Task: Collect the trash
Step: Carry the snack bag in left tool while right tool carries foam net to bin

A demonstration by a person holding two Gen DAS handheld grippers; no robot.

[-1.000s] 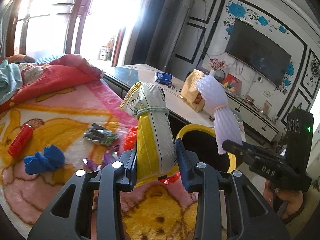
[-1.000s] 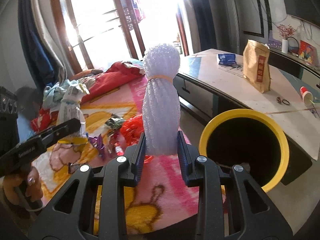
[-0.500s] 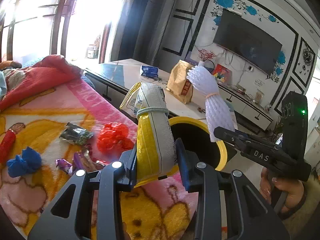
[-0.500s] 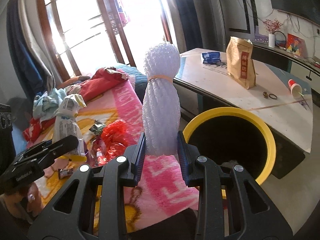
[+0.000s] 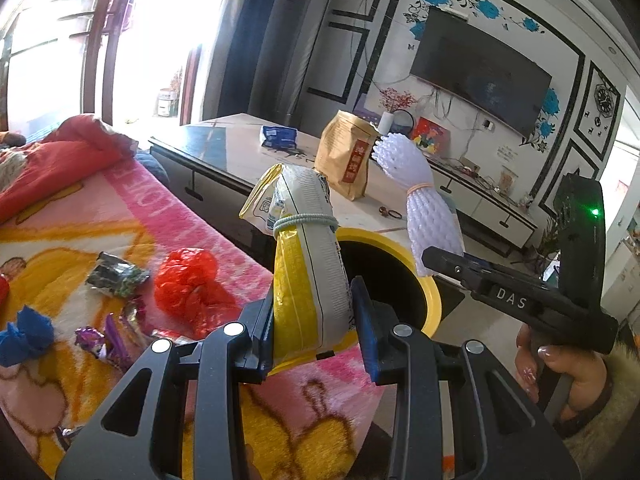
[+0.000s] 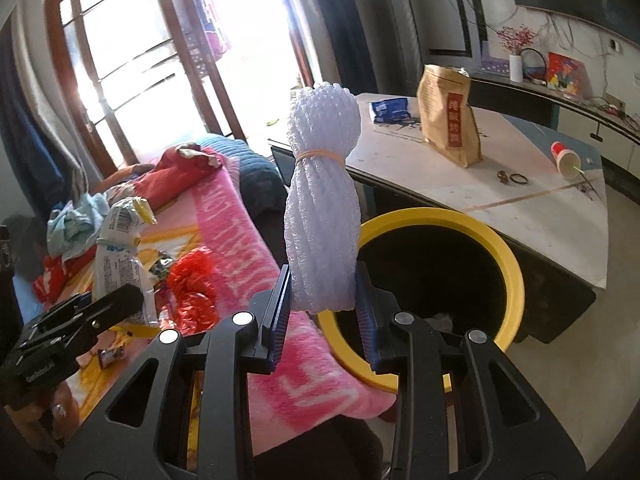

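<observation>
My left gripper (image 5: pixel 314 320) is shut on a yellow-and-white snack bag (image 5: pixel 306 252) tied with a band, held upright at the edge of the yellow-rimmed black bin (image 5: pixel 430 292). My right gripper (image 6: pixel 322 312) is shut on a white foam-net bundle (image 6: pixel 322 208) tied with a rubber band, held over the near rim of the bin (image 6: pixel 512 276). The foam bundle also shows in the left wrist view (image 5: pixel 424 208), and the snack bag in the right wrist view (image 6: pixel 120 248).
On the pink blanket (image 5: pixel 132 208) lie a red plastic bag (image 5: pixel 188 280), a dark foil wrapper (image 5: pixel 118 278), purple wrappers (image 5: pixel 102 338) and a blue wad (image 5: pixel 26 334). The low table (image 6: pixel 532 208) behind the bin holds a brown paper bag (image 6: pixel 448 120), a blue packet (image 6: pixel 390 108) and a cup (image 6: pixel 564 158).
Both grippers have moved toward the bin with their loads. The bin now appears closer and larger in both views, and the foam bundle is over its rim.
</observation>
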